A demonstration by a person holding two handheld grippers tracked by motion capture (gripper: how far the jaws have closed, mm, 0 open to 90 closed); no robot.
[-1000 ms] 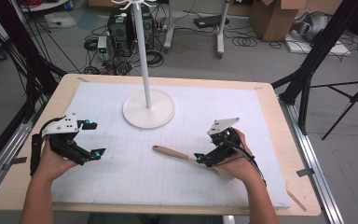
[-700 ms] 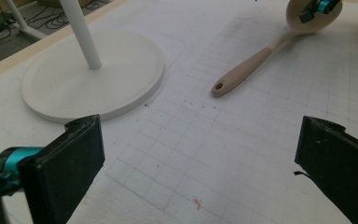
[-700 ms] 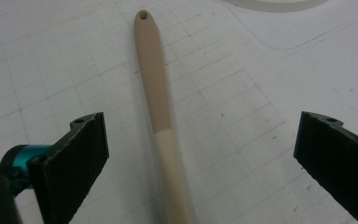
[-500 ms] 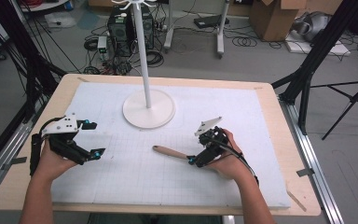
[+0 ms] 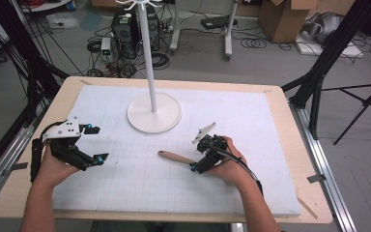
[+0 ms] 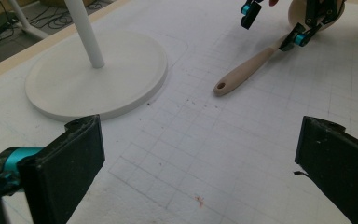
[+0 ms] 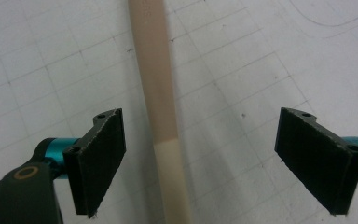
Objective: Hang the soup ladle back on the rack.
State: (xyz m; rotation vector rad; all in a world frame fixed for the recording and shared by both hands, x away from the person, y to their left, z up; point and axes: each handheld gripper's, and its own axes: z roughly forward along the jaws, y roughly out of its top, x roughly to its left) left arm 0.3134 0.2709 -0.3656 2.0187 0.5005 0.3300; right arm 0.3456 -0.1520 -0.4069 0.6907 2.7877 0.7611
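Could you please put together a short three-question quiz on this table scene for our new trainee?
1. True or false: the right tongs are already clamped on the spoon's handle.
2. What stands on the white mat beyond the spoon? A) a cup B) a white stand with a round base C) a box
3. Which tongs are open over bare mat, away from the spoon?

Key:
1. False: the handle lies between the pads with gaps on both sides, though the jaws have just been closing.
2. B, the stand.
3. The left tongs.
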